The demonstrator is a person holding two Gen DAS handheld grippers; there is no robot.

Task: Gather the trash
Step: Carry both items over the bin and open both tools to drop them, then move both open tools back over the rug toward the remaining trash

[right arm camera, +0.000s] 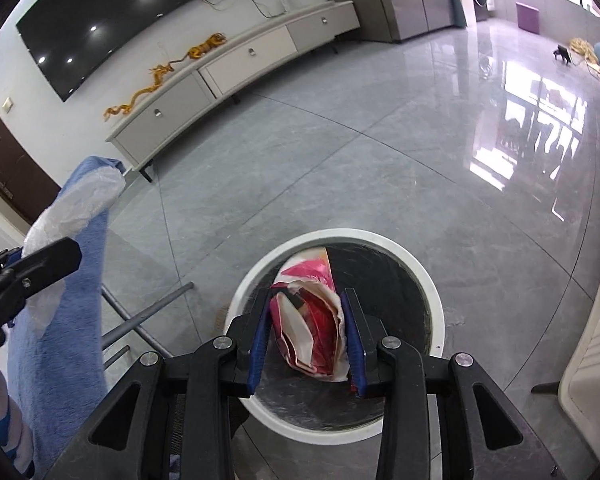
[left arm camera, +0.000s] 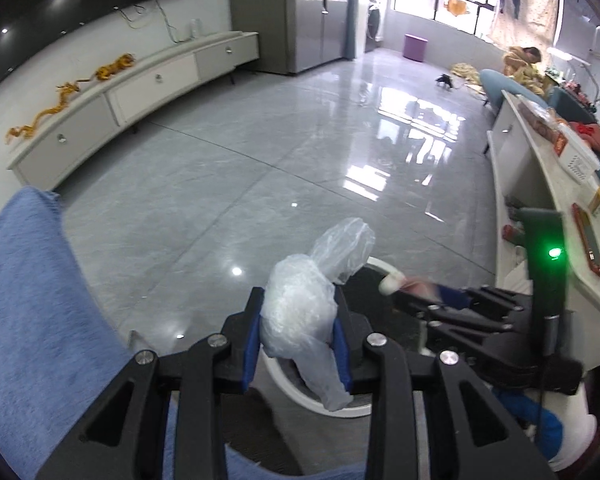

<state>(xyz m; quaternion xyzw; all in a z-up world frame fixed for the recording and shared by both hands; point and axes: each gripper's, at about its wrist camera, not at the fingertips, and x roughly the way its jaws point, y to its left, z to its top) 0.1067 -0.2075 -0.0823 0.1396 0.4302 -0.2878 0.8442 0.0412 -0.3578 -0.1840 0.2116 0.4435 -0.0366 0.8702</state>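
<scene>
My left gripper (left arm camera: 300, 304) is shut on a crumpled clear plastic bag (left arm camera: 304, 304) and holds it over the near rim of a round white bin (left arm camera: 300, 394) with a dark inside. My right gripper (right arm camera: 307, 300) is shut on a crumpled red, pink and white wrapper (right arm camera: 310, 330) right above the bin's opening (right arm camera: 436, 312). In the left wrist view the right gripper (left arm camera: 396, 284) reaches over the bin from the right. In the right wrist view the left gripper (right arm camera: 40, 262) with its plastic bag (right arm camera: 80, 200) shows at the left edge.
A blue towel (left arm camera: 32, 320) hangs at the left, over a metal-legged frame (right arm camera: 148, 312). A white table (left arm camera: 548, 184) with boxes and clutter stands at the right. A long white TV cabinet (left arm camera: 140, 92) lines the far wall. The grey tile floor (left arm camera: 260, 160) is glossy.
</scene>
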